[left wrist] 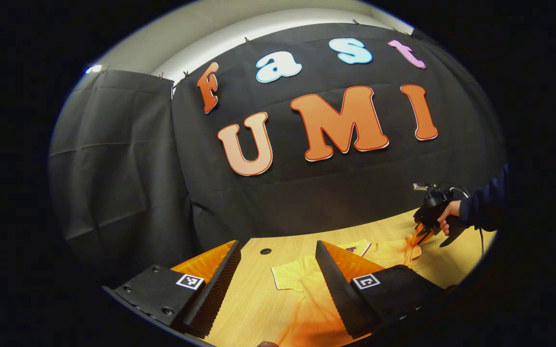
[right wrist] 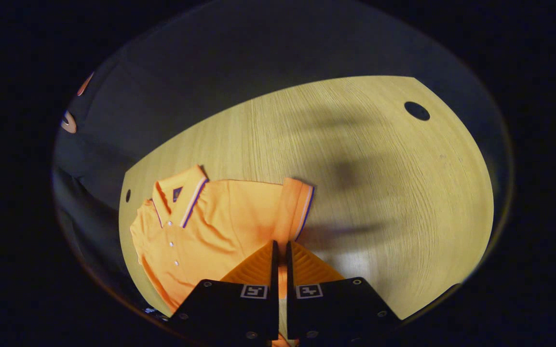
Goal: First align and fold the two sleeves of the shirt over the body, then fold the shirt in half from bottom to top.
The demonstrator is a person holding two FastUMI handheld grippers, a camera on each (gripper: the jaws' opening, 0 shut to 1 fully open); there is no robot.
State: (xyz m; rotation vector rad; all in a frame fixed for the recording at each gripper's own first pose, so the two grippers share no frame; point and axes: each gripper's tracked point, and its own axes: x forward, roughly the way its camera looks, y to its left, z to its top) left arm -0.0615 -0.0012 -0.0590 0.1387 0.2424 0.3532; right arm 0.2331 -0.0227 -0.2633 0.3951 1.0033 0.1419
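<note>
The left gripper (left wrist: 278, 270) is held wide open above the table (left wrist: 253, 308). The right gripper (right wrist: 280, 260) is nearly closed on shirt (right wrist: 220, 217) fabric; contact is partly hidden at 6 o'clock.

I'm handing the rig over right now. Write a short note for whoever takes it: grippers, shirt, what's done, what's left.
Left gripper: open, held above the table and the shirt, gripping nothing.
Right gripper: fingers nearly together, with fabric in the thin gap at the sleeve; the grip looks closed on it.
The shirt lies face up on the table, collar spread.
Done: nothing visibly folded yet; one sleeve seems to be starting.
Left: fold both sleeves over the body, then fold bottom to top.
</note>
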